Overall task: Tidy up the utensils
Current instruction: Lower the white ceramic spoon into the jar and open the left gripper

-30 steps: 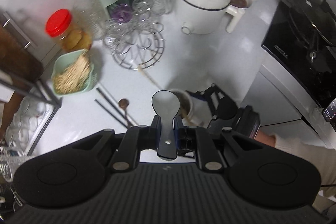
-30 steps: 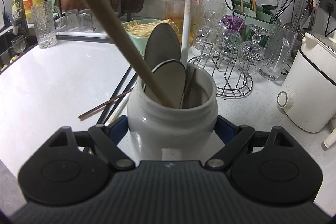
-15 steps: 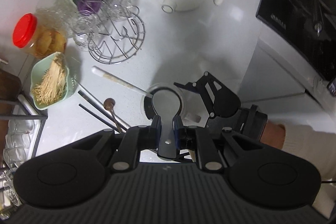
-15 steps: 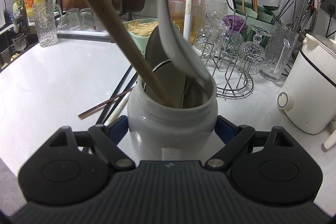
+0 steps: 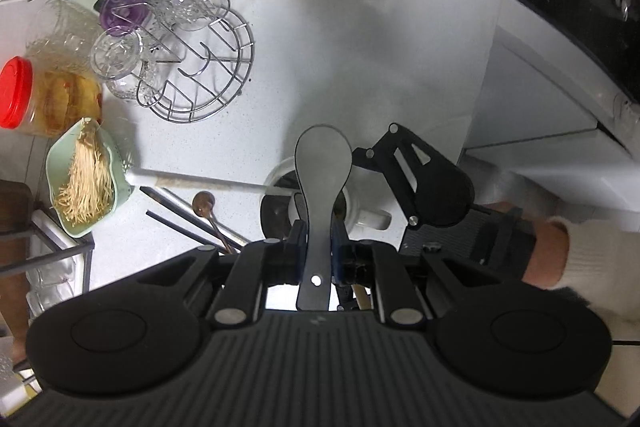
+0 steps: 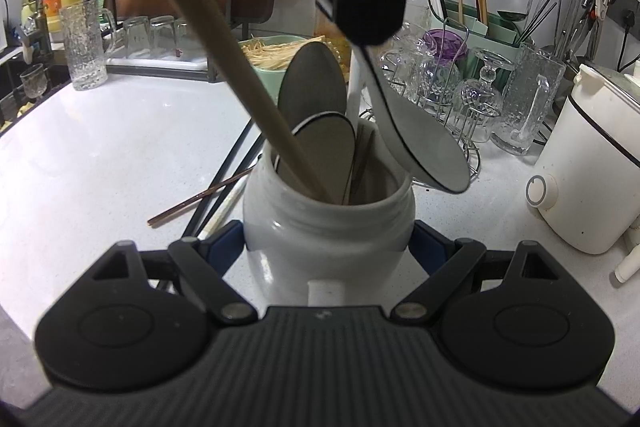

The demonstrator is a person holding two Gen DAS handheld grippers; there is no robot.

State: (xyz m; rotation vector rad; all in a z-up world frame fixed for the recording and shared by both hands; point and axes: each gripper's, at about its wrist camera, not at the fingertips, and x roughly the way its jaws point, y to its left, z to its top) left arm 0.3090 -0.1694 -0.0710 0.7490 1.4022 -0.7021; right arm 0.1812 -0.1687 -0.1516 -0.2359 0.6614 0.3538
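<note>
My right gripper (image 6: 328,247) is shut on a white ceramic jar (image 6: 328,223) that stands on the counter. In the jar are a wooden handle (image 6: 224,39), two grey spoons (image 6: 316,95) and a white handle (image 6: 354,95). My left gripper (image 5: 318,247) points straight down from above the jar (image 5: 362,215) and is shut on the handle of a grey spoon (image 5: 323,163). The bowl of that spoon (image 6: 424,147) hangs tilted at the jar's right rim. I cannot tell whether it is inside the mouth.
Black chopsticks (image 5: 184,227) and a copper spoon (image 5: 204,203) lie on the counter left of the jar. Beyond are a green bowl of noodles (image 5: 86,183), a wire rack of glasses (image 5: 200,67), a red-lidded jar (image 5: 16,91) and a white cooker (image 6: 592,167). A sleeved hand (image 5: 580,251) holds the right gripper.
My left gripper has come down towards the jar with the grey spoon in it. The spoon's bowl has dropped from above the jar to its right rim. The right gripper and jar have kept still.
</note>
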